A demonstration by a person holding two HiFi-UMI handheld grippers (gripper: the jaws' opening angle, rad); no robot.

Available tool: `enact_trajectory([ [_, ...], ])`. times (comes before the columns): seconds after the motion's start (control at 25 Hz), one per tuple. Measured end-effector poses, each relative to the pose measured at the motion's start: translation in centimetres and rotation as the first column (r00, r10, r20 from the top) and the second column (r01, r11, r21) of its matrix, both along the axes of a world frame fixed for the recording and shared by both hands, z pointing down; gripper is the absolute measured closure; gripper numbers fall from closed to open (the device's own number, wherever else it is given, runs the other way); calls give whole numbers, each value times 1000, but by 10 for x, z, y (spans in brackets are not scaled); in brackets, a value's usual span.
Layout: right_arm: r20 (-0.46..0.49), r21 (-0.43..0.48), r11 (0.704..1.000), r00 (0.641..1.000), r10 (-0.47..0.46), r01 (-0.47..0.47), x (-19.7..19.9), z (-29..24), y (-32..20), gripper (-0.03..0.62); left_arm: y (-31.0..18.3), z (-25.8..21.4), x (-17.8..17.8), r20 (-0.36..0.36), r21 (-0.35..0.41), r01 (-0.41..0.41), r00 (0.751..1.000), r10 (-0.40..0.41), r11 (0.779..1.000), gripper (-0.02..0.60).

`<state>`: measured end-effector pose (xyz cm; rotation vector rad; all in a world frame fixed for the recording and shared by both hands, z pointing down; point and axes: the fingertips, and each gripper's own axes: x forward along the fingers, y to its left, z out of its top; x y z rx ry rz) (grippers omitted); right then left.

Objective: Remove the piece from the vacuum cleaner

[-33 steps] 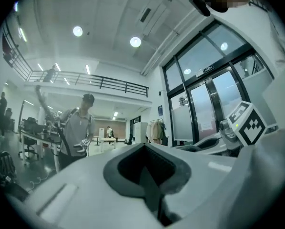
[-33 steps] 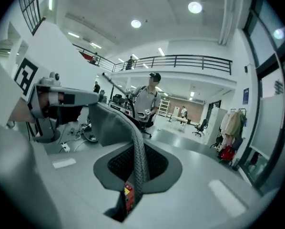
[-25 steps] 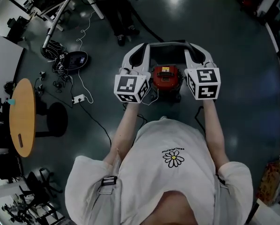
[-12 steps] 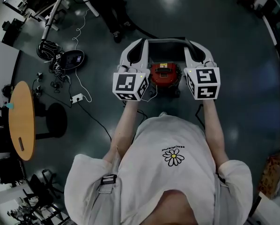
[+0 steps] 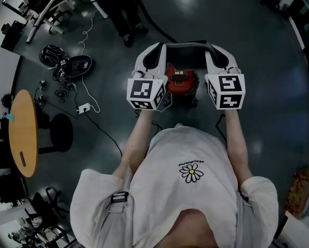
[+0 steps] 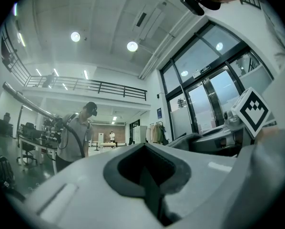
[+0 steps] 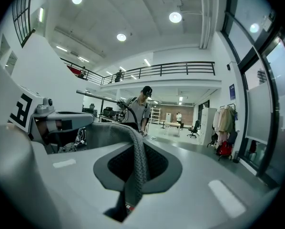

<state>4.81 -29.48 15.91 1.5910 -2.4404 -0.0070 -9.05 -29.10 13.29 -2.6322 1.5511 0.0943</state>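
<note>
A red vacuum cleaner (image 5: 183, 83) stands on the dark floor right under my hands. Above it a grey band-like piece (image 5: 186, 46) spans from one gripper to the other. My left gripper (image 5: 153, 55) is shut on the band's left end, which shows as a thin dark strip (image 6: 149, 192) between the jaws. The right gripper (image 5: 216, 55) is shut on the other end, a grey woven strip (image 7: 134, 149) curving into its jaws. Each gripper view shows the other gripper across the band: the right one (image 6: 251, 109) and the left one (image 7: 34, 112).
A person (image 5: 124, 14) stands just beyond the vacuum, holding a long metal tube (image 5: 48, 4). Cables, a power strip (image 5: 86, 108) and small gear lie on the floor at left. A round wooden table (image 5: 23, 129) and chairs are at far left.
Both grippers keep their hold on the grey band above the vacuum, almost in place. The person and the metal tube at the back have shifted a little.
</note>
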Motion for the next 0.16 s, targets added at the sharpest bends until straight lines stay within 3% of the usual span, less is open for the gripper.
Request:
enact_trajectory([
  [0.16, 3, -4, 1000, 1000, 5, -5, 3, 1, 1, 559, -1, 0, 3, 7, 1, -4, 1000, 4, 1000, 581],
])
